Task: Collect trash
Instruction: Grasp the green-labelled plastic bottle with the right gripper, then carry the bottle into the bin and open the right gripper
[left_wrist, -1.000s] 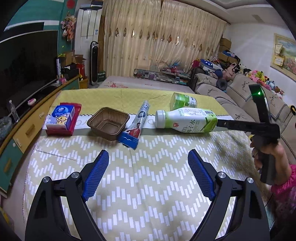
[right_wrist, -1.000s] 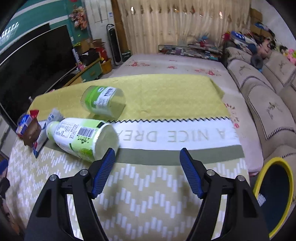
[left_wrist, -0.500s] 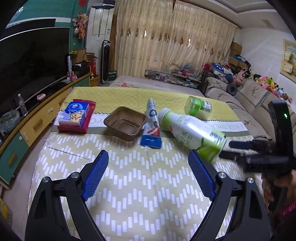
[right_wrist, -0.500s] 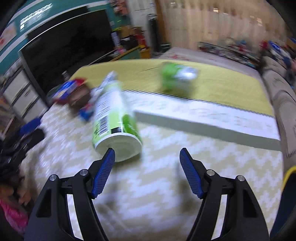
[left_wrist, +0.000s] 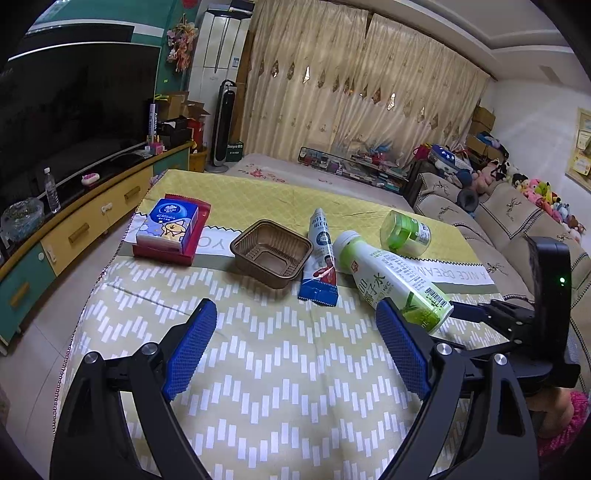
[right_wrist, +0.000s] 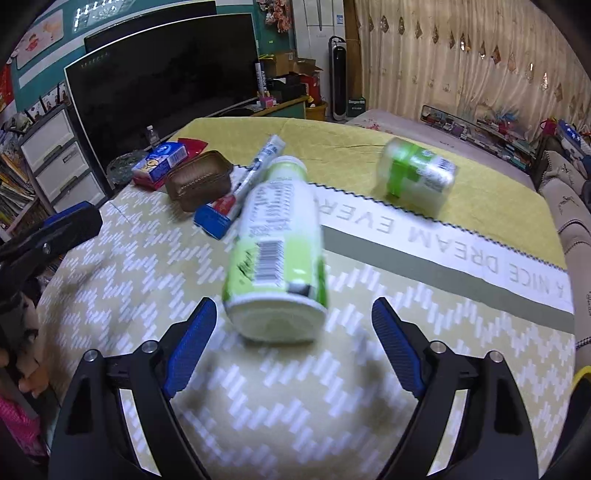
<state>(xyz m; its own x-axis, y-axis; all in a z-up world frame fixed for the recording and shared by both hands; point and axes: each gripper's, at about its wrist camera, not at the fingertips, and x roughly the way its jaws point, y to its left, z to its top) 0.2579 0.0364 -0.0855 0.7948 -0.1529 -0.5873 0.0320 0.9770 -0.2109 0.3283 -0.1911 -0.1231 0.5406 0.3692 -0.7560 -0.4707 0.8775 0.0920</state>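
The bottle (right_wrist: 275, 251) is seen lying on the tablecloth (right_wrist: 369, 387) at twelve o'clock from the right gripper (right_wrist: 293, 341), base toward it, just ahead of the fingertips. The jaws are opening, with nothing pinched between them. The left gripper (left_wrist: 295, 349) is held spread wide over bare cloth, the bottle (left_wrist: 391, 277) at two o'clock.

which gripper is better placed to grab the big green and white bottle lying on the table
Right. The right gripper faces the bottle's base, jaws opening, nothing between them yet. The left gripper is open over bare tablecloth, with the bottle off to its side.
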